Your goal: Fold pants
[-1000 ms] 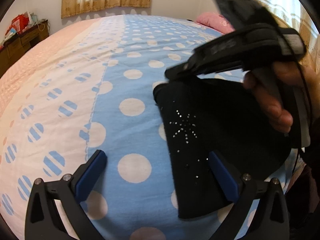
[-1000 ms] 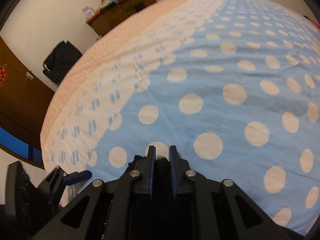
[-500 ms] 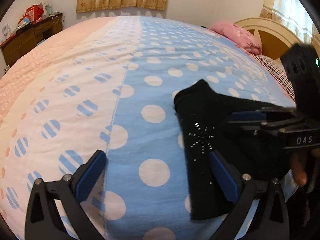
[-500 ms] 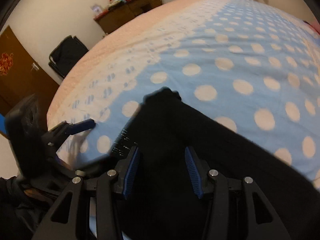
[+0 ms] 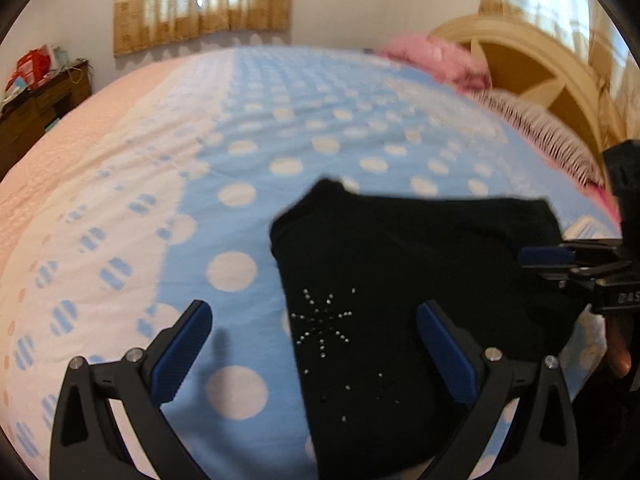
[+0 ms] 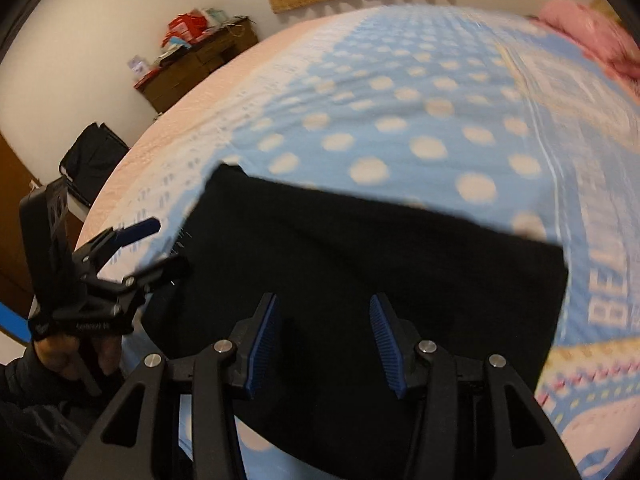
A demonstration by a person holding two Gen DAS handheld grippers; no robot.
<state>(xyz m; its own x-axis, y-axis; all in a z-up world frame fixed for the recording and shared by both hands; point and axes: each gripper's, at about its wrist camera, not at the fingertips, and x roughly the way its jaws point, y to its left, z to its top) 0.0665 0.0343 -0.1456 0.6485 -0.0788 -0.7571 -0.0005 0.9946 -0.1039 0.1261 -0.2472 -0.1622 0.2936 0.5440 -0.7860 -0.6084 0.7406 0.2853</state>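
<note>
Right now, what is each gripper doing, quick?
Left gripper: open, holding nothing, above the folded black rhinestone-studded pants.
Right gripper: open, has just been opening, nothing gripped.

Polka-dot bedspread (image 5: 280, 128), pink pillow (image 5: 436, 60), wooden dresser (image 6: 200, 68)

a home bedroom: a bed with a polka-dot bedspread (image 5: 320, 148), a pink pillow (image 5: 436, 60) by the arched headboard (image 5: 532, 64), curtains (image 5: 200, 0), and a cluttered wooden dresser (image 6: 200, 64).
</note>
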